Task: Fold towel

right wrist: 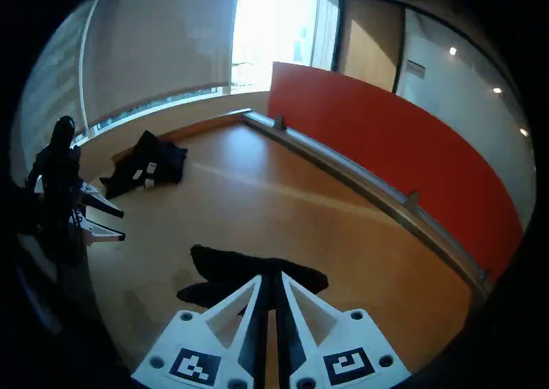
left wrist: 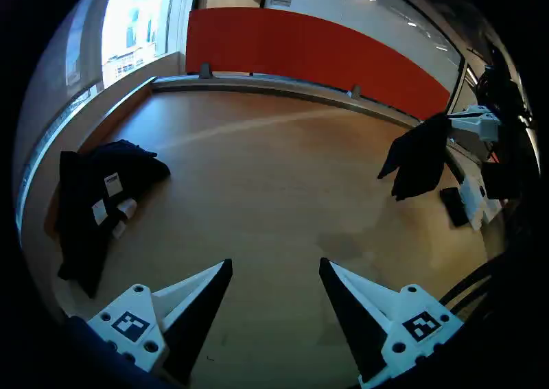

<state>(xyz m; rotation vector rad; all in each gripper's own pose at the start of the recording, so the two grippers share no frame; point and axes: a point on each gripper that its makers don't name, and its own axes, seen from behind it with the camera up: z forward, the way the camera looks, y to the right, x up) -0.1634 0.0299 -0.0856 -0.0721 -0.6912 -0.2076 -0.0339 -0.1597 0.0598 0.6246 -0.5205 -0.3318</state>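
L gripper [left wrist: 274, 260]: wide open, empty | R gripper [right wrist: 272, 276]: clamped on blk towel [right wrist: 223, 262]

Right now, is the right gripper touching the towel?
Touching. In the right gripper view the right gripper pinches the towel; the left gripper view shows it hanging from that gripper.

The table [left wrist: 274, 176] is smooth, faintly glossy wood, and the black towel [right wrist: 219, 262] is matt cloth.
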